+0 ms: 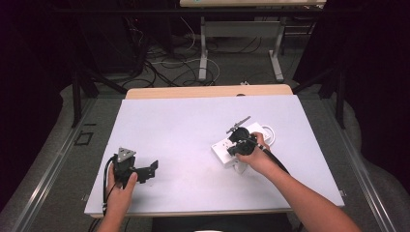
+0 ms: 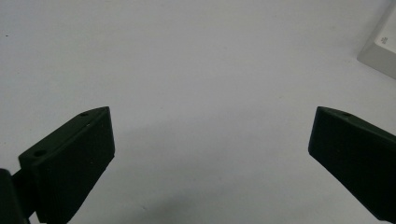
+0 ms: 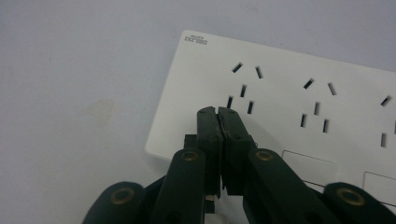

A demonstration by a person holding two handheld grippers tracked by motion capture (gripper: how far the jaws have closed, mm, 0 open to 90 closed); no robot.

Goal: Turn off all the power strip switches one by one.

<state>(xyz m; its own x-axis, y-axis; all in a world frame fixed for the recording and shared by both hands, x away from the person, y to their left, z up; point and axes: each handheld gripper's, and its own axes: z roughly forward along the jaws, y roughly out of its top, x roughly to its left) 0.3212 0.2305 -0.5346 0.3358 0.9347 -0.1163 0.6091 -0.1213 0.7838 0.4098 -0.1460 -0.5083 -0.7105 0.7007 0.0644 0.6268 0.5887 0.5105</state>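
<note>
Lettering on the power strip
I see a small upside-down brand mark on the white power strip (image 3: 280, 107), too blurred to read.

The high view looks forward and down from above the near edge of the counter (image 1: 183, 125), taking in its whole white top and the floor beyond. The left gripper view rides low and close over bare counter, catching a corner of the white power strip (image 2: 383, 46) at its far right. The right gripper view sits very close above that same power strip (image 3: 289, 93), which the high view also shows right of centre.
</note>
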